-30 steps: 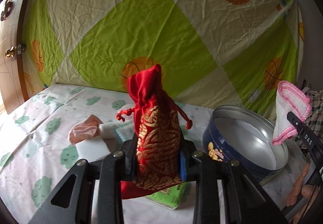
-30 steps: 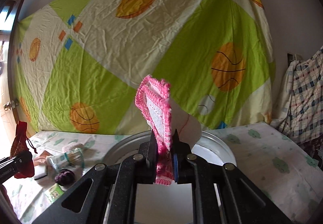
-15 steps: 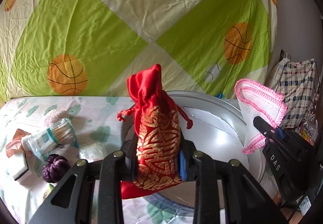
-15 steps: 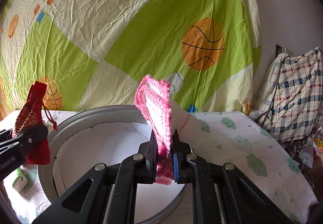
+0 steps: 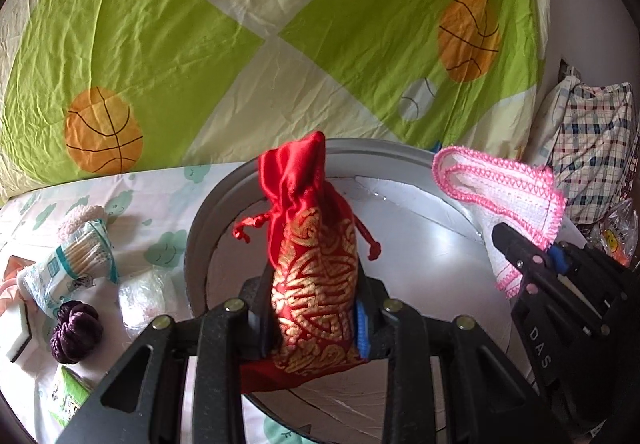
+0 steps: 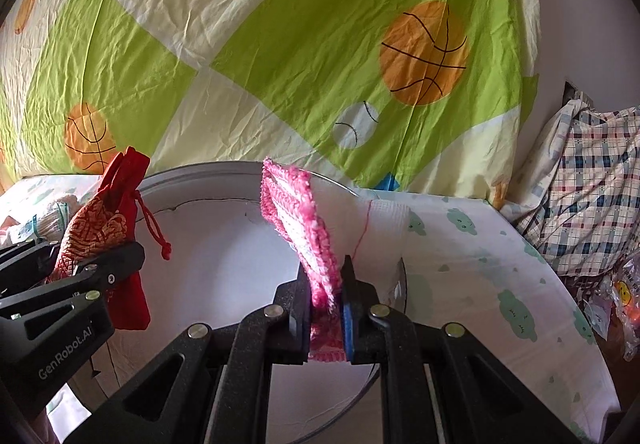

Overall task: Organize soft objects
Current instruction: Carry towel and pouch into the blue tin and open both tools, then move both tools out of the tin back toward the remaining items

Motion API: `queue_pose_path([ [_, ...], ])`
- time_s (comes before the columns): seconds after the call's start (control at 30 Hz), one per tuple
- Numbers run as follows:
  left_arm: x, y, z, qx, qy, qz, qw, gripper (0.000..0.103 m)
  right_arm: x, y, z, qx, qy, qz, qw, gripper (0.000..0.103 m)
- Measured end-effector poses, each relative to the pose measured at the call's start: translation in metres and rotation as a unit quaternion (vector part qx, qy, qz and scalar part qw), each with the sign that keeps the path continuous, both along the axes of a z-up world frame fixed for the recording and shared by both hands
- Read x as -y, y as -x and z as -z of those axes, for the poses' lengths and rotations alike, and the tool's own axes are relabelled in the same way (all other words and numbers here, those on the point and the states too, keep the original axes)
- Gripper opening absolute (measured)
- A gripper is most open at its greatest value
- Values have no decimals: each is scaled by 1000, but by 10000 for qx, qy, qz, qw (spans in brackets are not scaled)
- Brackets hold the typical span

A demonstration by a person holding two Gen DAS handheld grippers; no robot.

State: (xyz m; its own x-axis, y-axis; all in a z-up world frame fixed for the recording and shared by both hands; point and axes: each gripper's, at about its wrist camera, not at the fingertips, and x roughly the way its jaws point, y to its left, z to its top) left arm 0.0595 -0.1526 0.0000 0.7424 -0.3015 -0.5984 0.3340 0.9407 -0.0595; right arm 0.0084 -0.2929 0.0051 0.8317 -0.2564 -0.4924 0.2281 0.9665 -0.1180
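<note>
My left gripper [image 5: 310, 308] is shut on a red drawstring pouch [image 5: 310, 256] with gold embroidery, held upright over the round metal tin [image 5: 200, 228]. My right gripper [image 6: 325, 298] is shut on a folded white cloth with pink crochet edging [image 6: 298, 212], also held above the tin [image 6: 224, 168]. In the left wrist view the right gripper [image 5: 516, 248] shows at the right with the pink-edged cloth [image 5: 500, 184]. In the right wrist view the left gripper [image 6: 100, 264] shows at the left with the red pouch [image 6: 104, 220]. The tin's pale inside holds nothing.
On the bed left of the tin lie a pack of cotton swabs [image 5: 76, 264], a purple knotted ball [image 5: 76, 332], a clear plastic packet [image 5: 142, 292], a fluffy pink piece [image 5: 80, 214] and a green packet [image 5: 70, 400]. A basketball-print sheet [image 5: 240, 44] hangs behind; a plaid pillow [image 6: 592, 180] lies right.
The left gripper swung right with the pouch, from beside the tin to over it. The right gripper sank a little toward the tin, cloth still held.
</note>
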Motion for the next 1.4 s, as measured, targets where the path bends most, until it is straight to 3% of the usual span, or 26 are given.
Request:
queue_pose_path([
  [0.07, -1, -1, 2, -27, -20, -26, 10000, 33, -1, -1, 1, -42, -57, -58, 10000, 14],
  [0.17, -3, 1, 1, 26, -14, -46, 10000, 46, -2, 0, 1, -71, -158, -119, 9998, 39],
  [0.2, -4, 4, -1, 107, -50, -87, 9999, 57, -2, 0, 1, -68, -176, -113, 9998, 58],
  [0.23, -7, 7, -4, 237, -89, -216, 9994, 68, -2, 2, -1, -6, -189, -97, 9998, 69],
  [0.27, -10, 10, -7, 370, -118, -350, 9986, 75, -1, 5, -3, 115, -182, -26, 9998, 71],
  [0.33, -18, 17, -15, 673, -79, -597, 9959, 103, 4, 11, -10, 363, -349, -48, 9987, 73],
  [0.43, -29, 24, -25, 987, 8, -785, 9920, 103, 14, 21, -18, 745, -697, 22, 9948, 85],
  [0.57, -36, 23, -24, 1021, -115, -888, 9907, 103, 20, 26, -23, 1033, -928, 77, 9903, 86],
  [0.9, -50, 29, -15, 1003, -286, -1079, 9887, 103, 26, 24, -11, 1011, -1439, 231, 9841, 86],
  [1.0, -56, 32, -13, 1037, -332, -1128, 9876, 103, 27, 32, -11, 1229, -1680, 283, 9777, 86],
  [1.1, -61, 34, -11, 1060, -421, -1174, 9865, 103, 21, 40, -14, 1452, -1542, 367, 9766, 86],
  [1.4, -83, 40, -5, 1079, -549, -1248, 9848, 103, -7, 49, -16, 1499, -1215, 254, 9809, 86],
])
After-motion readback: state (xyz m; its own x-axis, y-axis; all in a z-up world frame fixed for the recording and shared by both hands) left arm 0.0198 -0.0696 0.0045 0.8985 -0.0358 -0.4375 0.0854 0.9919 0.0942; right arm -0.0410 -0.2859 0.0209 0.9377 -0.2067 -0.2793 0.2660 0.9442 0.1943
